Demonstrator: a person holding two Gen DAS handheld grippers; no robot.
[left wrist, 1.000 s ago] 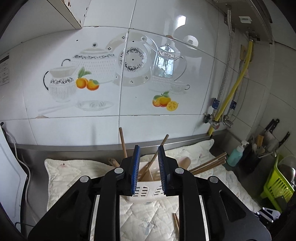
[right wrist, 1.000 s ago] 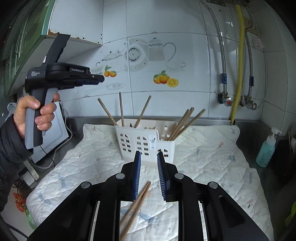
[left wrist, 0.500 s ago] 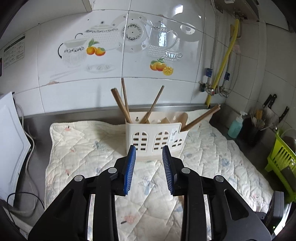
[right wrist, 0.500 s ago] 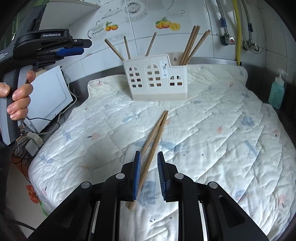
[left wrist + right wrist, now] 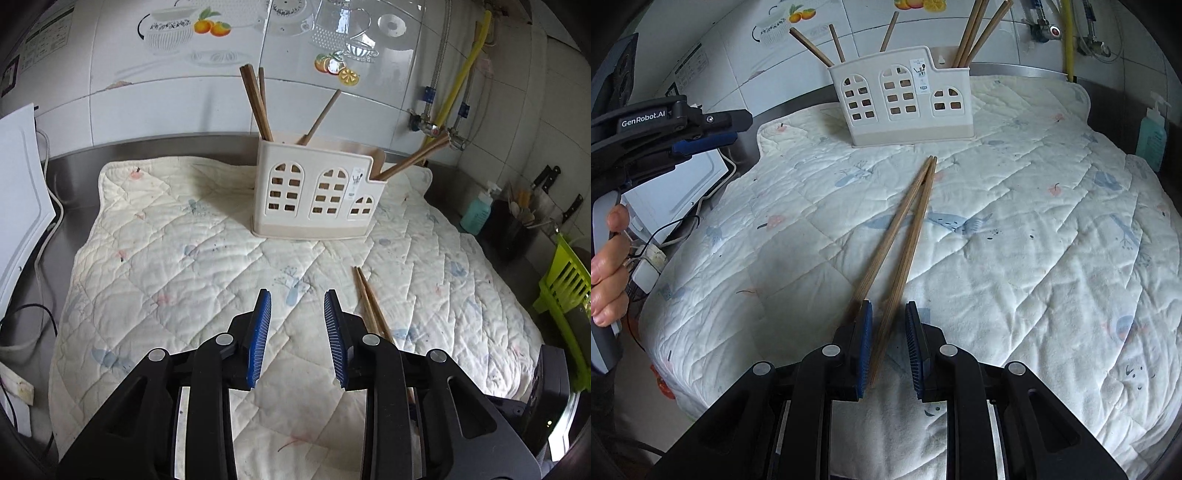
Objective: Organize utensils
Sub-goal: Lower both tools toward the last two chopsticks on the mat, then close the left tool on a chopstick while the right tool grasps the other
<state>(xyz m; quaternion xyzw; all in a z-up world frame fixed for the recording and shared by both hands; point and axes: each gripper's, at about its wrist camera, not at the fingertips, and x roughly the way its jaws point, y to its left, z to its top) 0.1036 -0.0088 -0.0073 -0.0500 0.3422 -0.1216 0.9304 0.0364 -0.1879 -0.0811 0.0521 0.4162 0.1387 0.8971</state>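
1. The quilted mat (image 5: pixel 1015 258) is lying soft under the pair of chopsticks (image 5: pixel 905 229), well short of the utensil caddy (image 5: pixel 901 99).
2. The right gripper (image 5: pixel 888 343), narrow and just closing, is straddling one stick without pressing; the other is lying outside and risking being left or rolling.
3. The left gripper (image 5: pixel 297 332) is hovering part-open, empty.

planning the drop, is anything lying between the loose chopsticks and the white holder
Nothing visible does. The pair of loose wooden chopsticks lies on the quilted white cloth, tips toward the white plastic utensil holder, with only bare cloth between them.

Two loose chopsticks (image 5: pixel 905 236) on quilt; one caddy (image 5: pixel 905 107) (seven sticks inside).
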